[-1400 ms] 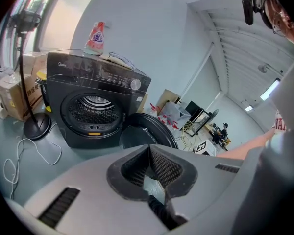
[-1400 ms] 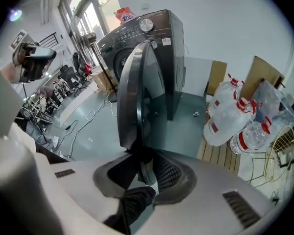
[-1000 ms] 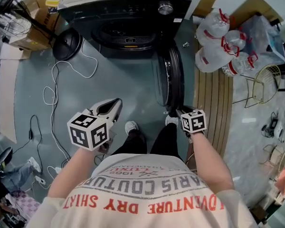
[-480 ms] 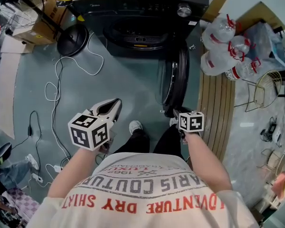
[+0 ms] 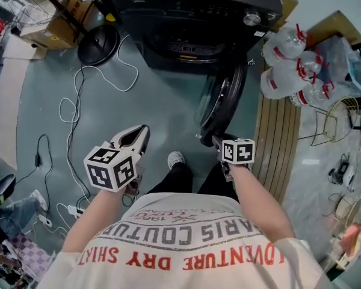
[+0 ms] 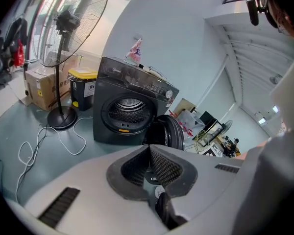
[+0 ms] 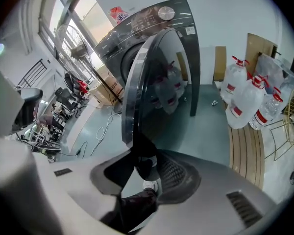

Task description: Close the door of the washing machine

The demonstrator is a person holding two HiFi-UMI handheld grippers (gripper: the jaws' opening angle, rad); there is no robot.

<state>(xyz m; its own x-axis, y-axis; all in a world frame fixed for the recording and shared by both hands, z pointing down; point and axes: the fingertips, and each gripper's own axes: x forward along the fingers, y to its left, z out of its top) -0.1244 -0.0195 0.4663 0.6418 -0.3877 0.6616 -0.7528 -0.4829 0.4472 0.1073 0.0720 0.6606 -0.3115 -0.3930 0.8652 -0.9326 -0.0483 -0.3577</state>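
The black washing machine stands at the top of the head view with its drum open. Its round door hangs part open, angled out toward me. My right gripper is at the door's free edge. In the right gripper view the door rim sits between the opening jaws of the right gripper, against the left pad and with a gap to the right pad. My left gripper hovers over the floor left of the door, shut and holding nothing. In the left gripper view the left gripper points at the machine.
A fan base and cardboard boxes stand left of the machine. White cables trail over the floor. Water bottles, a wooden slatted platform and a wire basket are on the right. My shoe is below the door.
The door's free edge has swung left, toward the drum opening, with my right gripper at it. Both grippers have come closer to the machine.
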